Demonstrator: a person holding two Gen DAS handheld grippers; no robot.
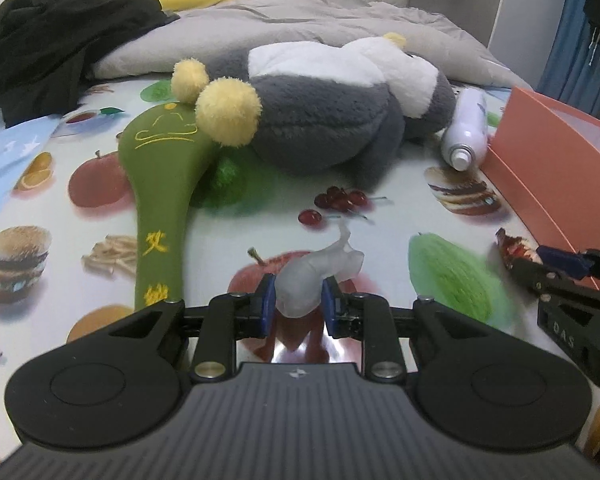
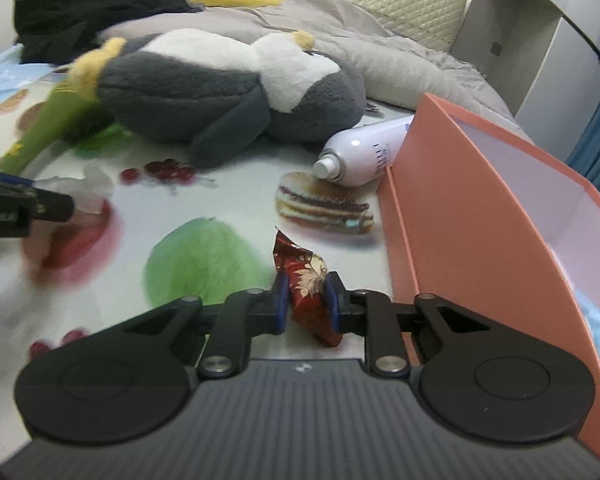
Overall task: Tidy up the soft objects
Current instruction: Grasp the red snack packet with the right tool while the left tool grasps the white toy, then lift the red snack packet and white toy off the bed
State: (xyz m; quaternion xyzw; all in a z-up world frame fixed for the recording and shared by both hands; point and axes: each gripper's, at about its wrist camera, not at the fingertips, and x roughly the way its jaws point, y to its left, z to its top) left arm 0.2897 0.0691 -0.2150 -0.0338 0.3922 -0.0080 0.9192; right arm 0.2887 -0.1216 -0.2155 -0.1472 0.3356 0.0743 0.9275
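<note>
Both jaws are loaded right now. The right gripper (image 2: 306,300) is pinched tight on a red wrapper (image 2: 305,280), long axis running up and forward out of the jaws, held just above the bed (image 2: 228,208). The pink box (image 2: 460,200) sits immediately to its right, open side up, so that hand is by far the nearer one. The left gripper (image 1: 299,306) is clamped on a whitish crumpled wad (image 1: 320,276), farther left and level. My guess: the wrapper swings right into the box first.

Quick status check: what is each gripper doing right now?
Left gripper: shut on the white crumpled tissue.
Right gripper: shut on the red snack wrapper.
</note>
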